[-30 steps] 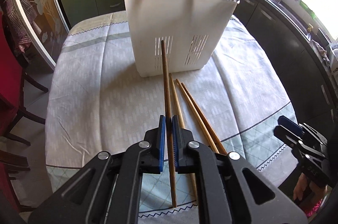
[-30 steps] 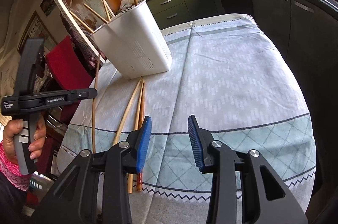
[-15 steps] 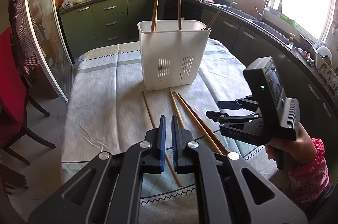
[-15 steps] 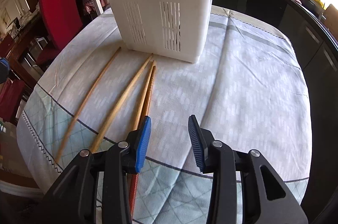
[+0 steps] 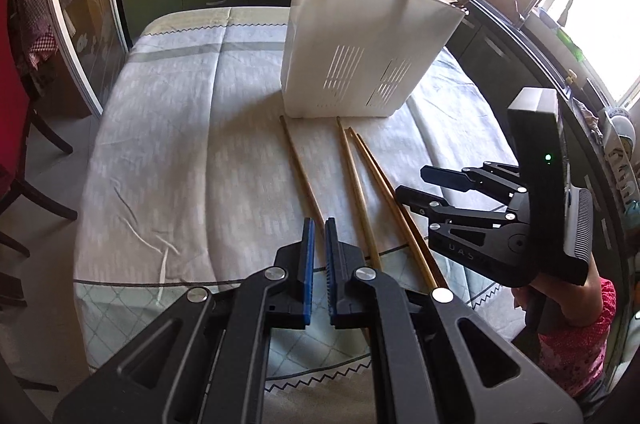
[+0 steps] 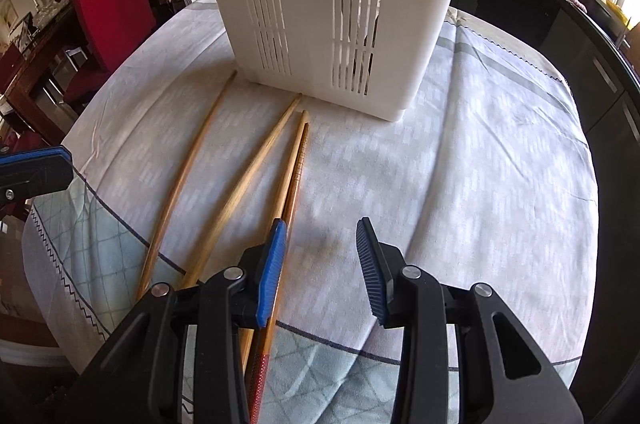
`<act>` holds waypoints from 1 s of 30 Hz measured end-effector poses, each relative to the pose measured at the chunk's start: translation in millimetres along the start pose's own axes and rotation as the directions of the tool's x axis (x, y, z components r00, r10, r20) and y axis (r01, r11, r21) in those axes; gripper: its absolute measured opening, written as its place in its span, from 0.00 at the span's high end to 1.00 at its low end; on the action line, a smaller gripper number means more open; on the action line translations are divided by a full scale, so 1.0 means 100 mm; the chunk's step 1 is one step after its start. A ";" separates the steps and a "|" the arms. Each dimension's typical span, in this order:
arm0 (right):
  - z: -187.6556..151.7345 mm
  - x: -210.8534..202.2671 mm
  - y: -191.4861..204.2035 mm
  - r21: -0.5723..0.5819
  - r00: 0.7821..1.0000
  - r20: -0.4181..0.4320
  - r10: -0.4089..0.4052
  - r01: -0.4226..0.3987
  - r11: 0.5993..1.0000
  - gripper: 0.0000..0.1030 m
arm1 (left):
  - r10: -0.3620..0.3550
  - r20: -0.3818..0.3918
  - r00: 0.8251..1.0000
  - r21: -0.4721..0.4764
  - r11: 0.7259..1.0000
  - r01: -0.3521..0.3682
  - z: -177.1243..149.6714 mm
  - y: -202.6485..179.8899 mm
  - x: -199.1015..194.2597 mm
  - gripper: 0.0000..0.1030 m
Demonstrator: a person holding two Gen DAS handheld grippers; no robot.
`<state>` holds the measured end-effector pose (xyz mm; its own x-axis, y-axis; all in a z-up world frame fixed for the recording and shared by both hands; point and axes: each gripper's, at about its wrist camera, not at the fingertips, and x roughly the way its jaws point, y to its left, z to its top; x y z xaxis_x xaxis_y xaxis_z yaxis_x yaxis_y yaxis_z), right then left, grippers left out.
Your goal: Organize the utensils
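Table (image 5: 168, 143) under pale patterned cloth; white utensil basket (image 5: 360, 63) standing, 4 chopsticks (image 5: 352, 175) lying before it.

A: Where is the left wrist camera sitting?
B: It's looking forward and down over the table (image 5: 168, 151), with the white holder (image 5: 360, 63) sitting further off.
A: And the right one?
B: It's facing the white holder (image 6: 340, 3) from close up, low over the cloth.
A: Are they sharing anything?
B: Both are taking in the holder and the loose chopsticks (image 5: 356, 183) (image 6: 244, 175) in front.
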<state>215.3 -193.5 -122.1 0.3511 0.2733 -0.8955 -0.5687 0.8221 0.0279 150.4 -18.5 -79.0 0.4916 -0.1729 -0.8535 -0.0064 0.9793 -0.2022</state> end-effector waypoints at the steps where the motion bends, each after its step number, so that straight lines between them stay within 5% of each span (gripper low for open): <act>1: 0.01 0.00 0.02 -0.004 1.000 -0.004 -0.007 0.007 1.000 0.64 | 0.004 -0.005 1.000 -0.002 1.000 -0.004 0.00 0.01 0.02 0.95; 19: 0.13 0.11 0.19 -0.030 0.998 -0.055 -0.015 0.013 0.999 0.71 | 0.005 -0.082 0.997 -0.065 0.998 -0.010 0.13 0.12 0.34 0.95; 25: 0.36 0.21 0.24 -0.017 0.997 -0.075 0.018 -0.019 1.000 0.78 | -0.008 -0.191 0.982 -0.123 0.992 -0.016 0.27 0.15 0.67 0.95; 30: 0.42 0.23 0.21 -0.019 0.996 -0.086 0.038 -0.040 0.999 0.80 | 0.030 -0.204 0.978 -0.147 0.987 -0.061 0.43 0.15 0.85 0.95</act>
<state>242.5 -149.4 -123.6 0.2636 0.2603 -0.9288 -0.5959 0.8012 0.0554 229.5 -14.4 -133.8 0.3029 -0.1609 -0.9394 -0.1648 0.9620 -0.2179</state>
